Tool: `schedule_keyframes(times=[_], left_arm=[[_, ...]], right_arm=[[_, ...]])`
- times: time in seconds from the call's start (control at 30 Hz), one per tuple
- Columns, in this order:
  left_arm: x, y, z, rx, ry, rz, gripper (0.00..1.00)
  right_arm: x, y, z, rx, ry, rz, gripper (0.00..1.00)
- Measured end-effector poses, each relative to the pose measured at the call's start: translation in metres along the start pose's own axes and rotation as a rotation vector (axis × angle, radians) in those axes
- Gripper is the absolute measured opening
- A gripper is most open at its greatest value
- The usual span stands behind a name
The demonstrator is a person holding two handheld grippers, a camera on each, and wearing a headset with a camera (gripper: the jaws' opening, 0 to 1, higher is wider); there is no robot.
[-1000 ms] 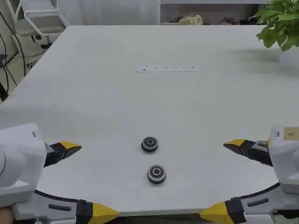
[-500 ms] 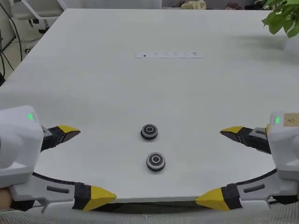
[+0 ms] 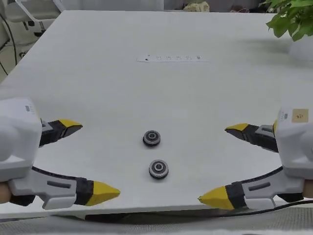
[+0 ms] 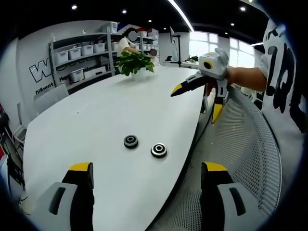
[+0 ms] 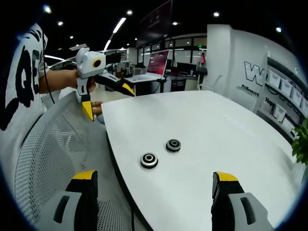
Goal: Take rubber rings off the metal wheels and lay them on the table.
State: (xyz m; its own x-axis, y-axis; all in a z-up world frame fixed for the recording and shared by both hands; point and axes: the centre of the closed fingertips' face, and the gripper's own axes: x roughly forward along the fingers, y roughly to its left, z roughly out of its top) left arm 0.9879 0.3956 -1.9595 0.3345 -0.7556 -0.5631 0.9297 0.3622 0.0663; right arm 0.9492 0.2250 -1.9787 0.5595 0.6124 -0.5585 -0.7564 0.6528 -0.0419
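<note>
Head view: white table (image 3: 98,73), leafy plant (image 3: 289,18)

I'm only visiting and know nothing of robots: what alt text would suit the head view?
Two dark-rimmed metal wheels, the far wheel and the near wheel, lie apart on a white table near its front edge. The left gripper and right gripper flank them, jaws open, holding nothing.

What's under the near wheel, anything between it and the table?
The near wheel lies flat, straight on the bare white table, with nothing showing between them. Its lower face is covered by the wheel itself, so that side cannot be checked.
</note>
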Motion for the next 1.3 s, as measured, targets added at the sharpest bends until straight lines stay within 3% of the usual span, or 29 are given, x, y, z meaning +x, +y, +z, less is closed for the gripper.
schedule_keyframes(times=[0.43,0.6,1.3], left_arm=[[-0.003,0.003,-0.001,0.002,-0.006,0.004,0.9],[-0.004,0.005,0.004,-0.029,-0.031,0.002,0.88],[0.006,0.003,0.0,0.0,-0.006,-0.022,0.84]], right_arm=[[0.005,-0.011,0.005,-0.001,-0.026,-0.007,0.99],[0.008,-0.011,0.008,-0.008,-0.028,-0.002,0.99],[0.021,-0.008,0.012,-0.018,-0.063,0.045,0.93]])
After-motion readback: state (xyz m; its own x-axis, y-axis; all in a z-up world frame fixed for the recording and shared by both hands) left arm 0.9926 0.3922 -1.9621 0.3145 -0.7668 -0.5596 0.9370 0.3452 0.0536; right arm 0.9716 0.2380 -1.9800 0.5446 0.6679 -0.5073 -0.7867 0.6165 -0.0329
